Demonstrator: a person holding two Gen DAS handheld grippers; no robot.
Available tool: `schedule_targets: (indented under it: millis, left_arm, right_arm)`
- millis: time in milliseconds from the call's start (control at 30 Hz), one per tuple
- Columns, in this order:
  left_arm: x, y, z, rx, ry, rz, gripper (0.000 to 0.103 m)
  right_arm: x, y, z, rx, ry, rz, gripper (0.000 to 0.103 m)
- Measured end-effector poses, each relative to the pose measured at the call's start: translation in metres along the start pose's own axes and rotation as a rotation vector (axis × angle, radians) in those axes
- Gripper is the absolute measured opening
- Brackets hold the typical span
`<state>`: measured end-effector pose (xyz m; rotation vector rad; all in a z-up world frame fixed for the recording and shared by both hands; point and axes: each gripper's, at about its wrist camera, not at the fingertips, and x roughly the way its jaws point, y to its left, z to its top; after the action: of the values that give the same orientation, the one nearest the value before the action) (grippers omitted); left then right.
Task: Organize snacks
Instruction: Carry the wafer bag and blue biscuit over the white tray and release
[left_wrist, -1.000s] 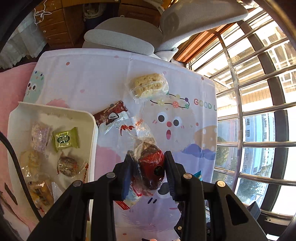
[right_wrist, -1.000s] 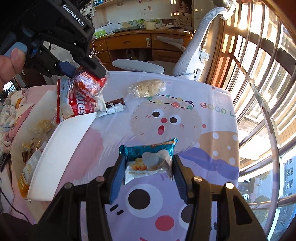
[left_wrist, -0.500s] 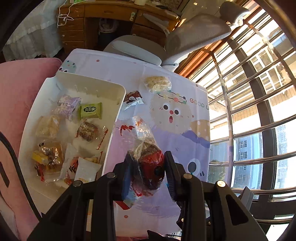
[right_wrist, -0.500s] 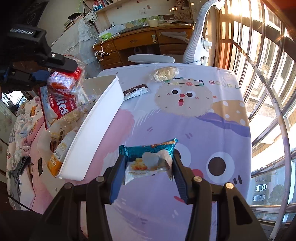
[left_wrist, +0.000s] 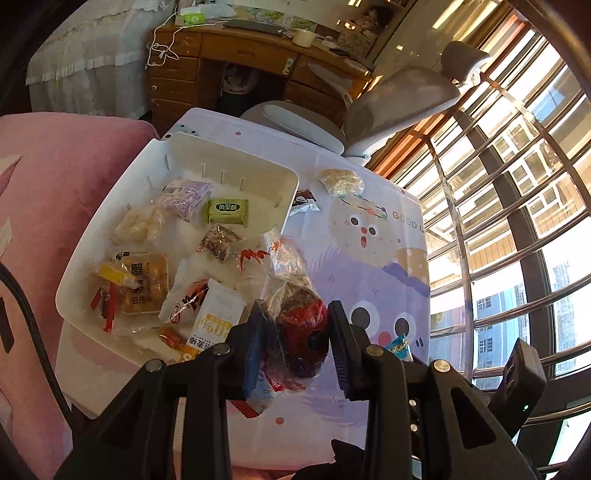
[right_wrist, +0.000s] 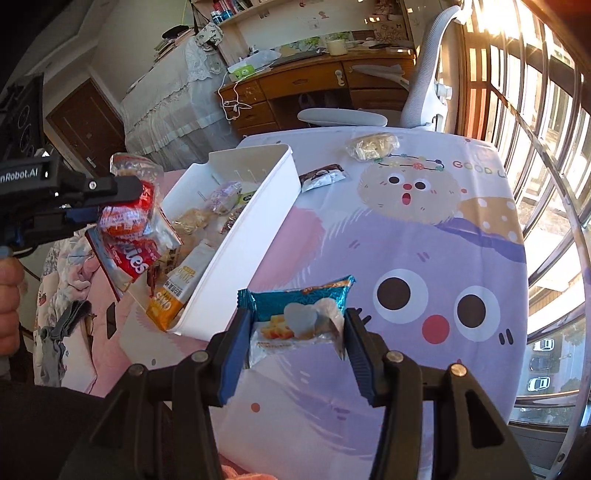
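The tablecloth (right_wrist: 424, 229) is lilac and pink, printed with cartoon faces — big dark eyes, red cheeks. The tray (right_wrist: 255, 236) is plain white. One snack pack (right_wrist: 295, 314) is teal foil; another (left_wrist: 301, 332) is red behind clear wrap — white lettering.

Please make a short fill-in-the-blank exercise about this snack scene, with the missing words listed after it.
1. The left gripper is shut on a ____ snack bag.
2. The right gripper is shut on a ____ packet.
3. The sorted snacks lie in a ____ tray.
4. The word on the tablecloth begins with ____.

Missing words: red; teal; white; GOOD
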<state>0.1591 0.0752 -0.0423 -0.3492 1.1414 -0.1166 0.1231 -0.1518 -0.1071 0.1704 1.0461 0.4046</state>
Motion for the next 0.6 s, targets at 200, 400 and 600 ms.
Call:
schedule_targets:
  millis: [200, 400, 600]
  left_arm:
    - [-0.006, 0.023, -0.007, 0.039, -0.033, -0.031, 0.031]
    - [-0.007, 0.05, 0.004, 0.124, -0.001, -0.051, 0.031]
    - [-0.009, 0.078, 0.032, 0.209, 0.017, -0.085, 0.032]
  right_arm:
    - [0.001, 0.017, 0.017, 0.014, -0.032, 0.005, 0.051]
    - [0.011, 0.04, 0.033, 0.08, -0.065, -0.011, 0.051]
    - [0.033, 0.074, 0.045, 0.11, -0.076, -0.025, 0.051]
